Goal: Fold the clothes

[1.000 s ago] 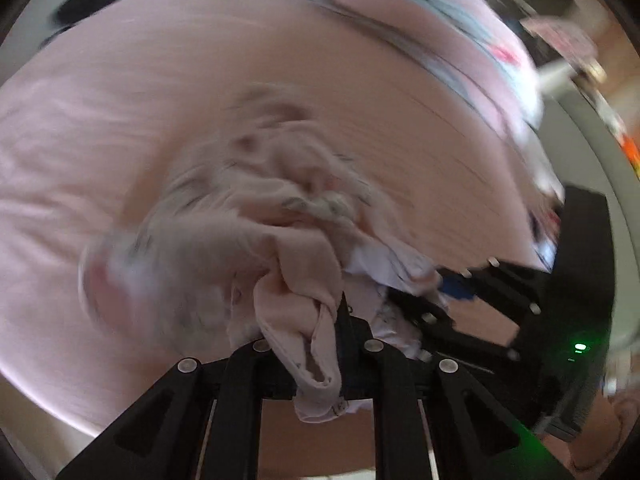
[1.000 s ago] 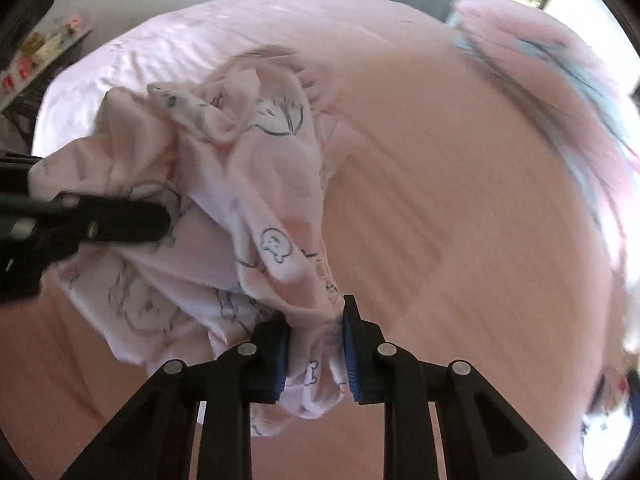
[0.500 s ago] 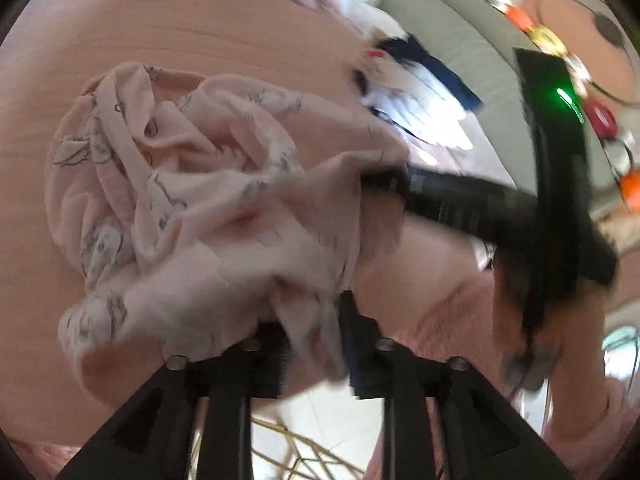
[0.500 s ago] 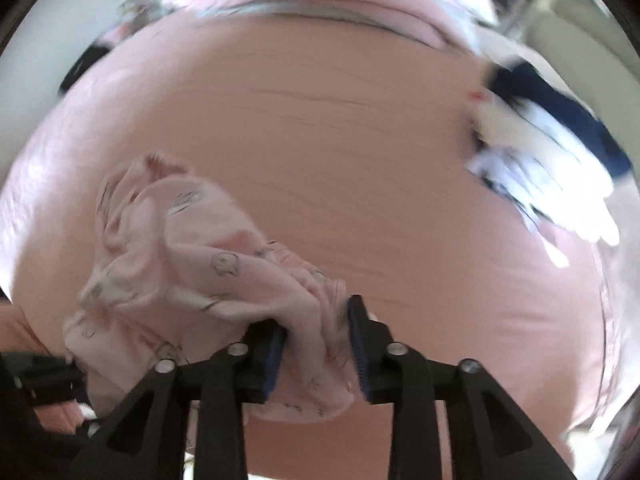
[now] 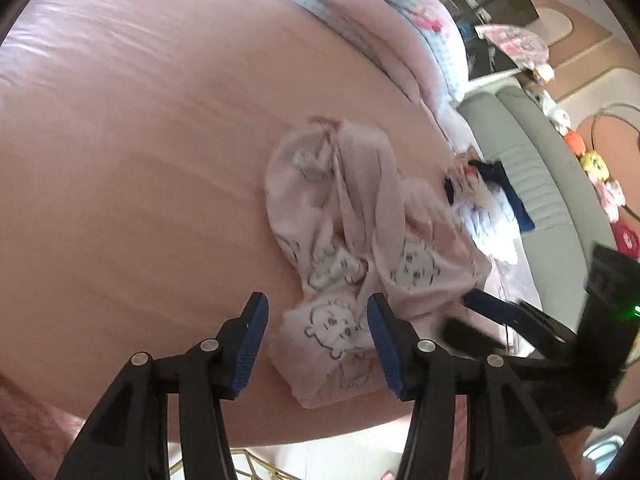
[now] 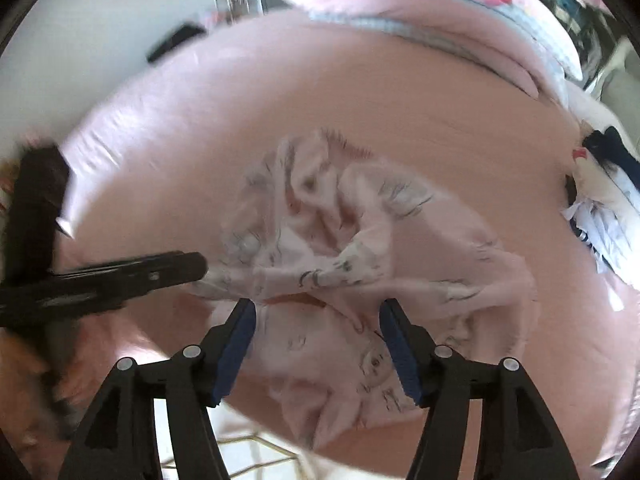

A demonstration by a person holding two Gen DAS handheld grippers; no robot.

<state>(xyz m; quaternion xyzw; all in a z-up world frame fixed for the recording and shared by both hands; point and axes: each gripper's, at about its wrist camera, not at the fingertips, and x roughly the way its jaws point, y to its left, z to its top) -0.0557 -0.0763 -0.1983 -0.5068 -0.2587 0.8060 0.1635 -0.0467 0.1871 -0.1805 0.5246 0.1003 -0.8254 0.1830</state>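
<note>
Garment (image 5: 360,240) of soft pink bear-printed cotton lies crumpled on your smooth pink bedsheet (image 5: 140,160), your left gripper (image 5: 316,320) and right gripper (image 6: 316,320) both spread wide.

Garment (image 5: 352,236) crumpled on bed (image 5: 140,160), near front edge; clothes pile (image 5: 488,204) right of it.

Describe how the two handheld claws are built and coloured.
Both are alike: the left claw and right claw each have two black angular fingers with triangular cut-outs, silver rivets at the joints, and ribbed blue pads on the inner faces. In the left wrist view the right claw's black body shows a small green light. No cables or sleeves are visible.
</note>
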